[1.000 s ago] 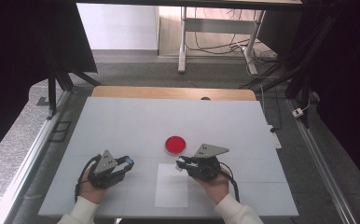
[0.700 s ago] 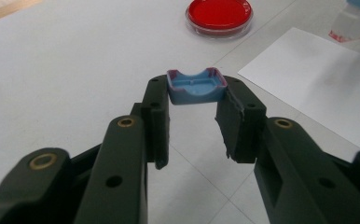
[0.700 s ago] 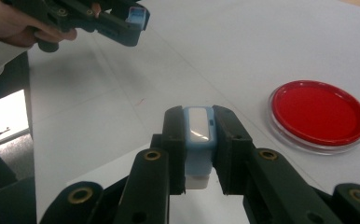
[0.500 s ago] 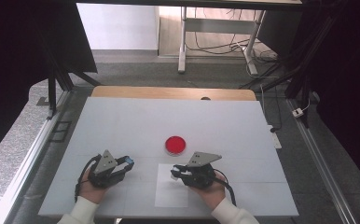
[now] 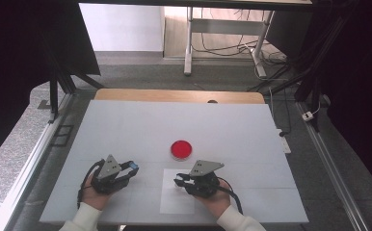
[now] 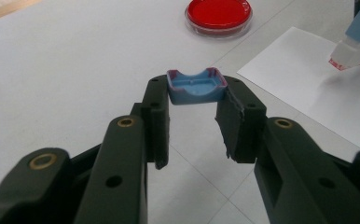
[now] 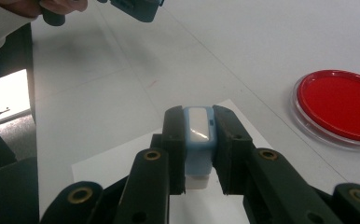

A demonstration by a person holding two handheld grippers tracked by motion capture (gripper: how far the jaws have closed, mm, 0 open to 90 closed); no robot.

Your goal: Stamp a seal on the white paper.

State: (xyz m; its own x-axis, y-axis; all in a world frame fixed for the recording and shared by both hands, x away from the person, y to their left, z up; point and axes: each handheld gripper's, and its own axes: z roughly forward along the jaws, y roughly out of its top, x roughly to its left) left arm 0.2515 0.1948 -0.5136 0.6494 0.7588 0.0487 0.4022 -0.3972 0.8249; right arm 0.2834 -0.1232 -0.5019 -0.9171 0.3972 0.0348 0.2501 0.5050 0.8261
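My left gripper [image 5: 133,168] rests at the front left of the white table [image 5: 126,130], shut on a small blue cap [image 6: 196,87] with a reddish rim, held at the jaw tips [image 6: 197,95]. My right gripper [image 5: 178,181] hangs over a white paper sheet [image 5: 177,202] and is shut [image 7: 197,128] on a blue body with a white end [image 7: 197,133]. From the left gripper view that piece [image 6: 353,46] points its whitish, red-tipped end down at the paper [image 6: 304,88]. A red round dish [image 5: 180,149] lies just beyond the paper.
The dish [image 7: 339,105] sits close to the right of my right jaws, and in the left gripper view the dish [image 6: 218,14] is ahead. A wooden strip [image 5: 174,95] edges the table's far side. Table legs and cables stand on the floor behind.
My right gripper has shifted left and toward the front edge, coming over the paper with its blue piece. The left gripper has stayed put.
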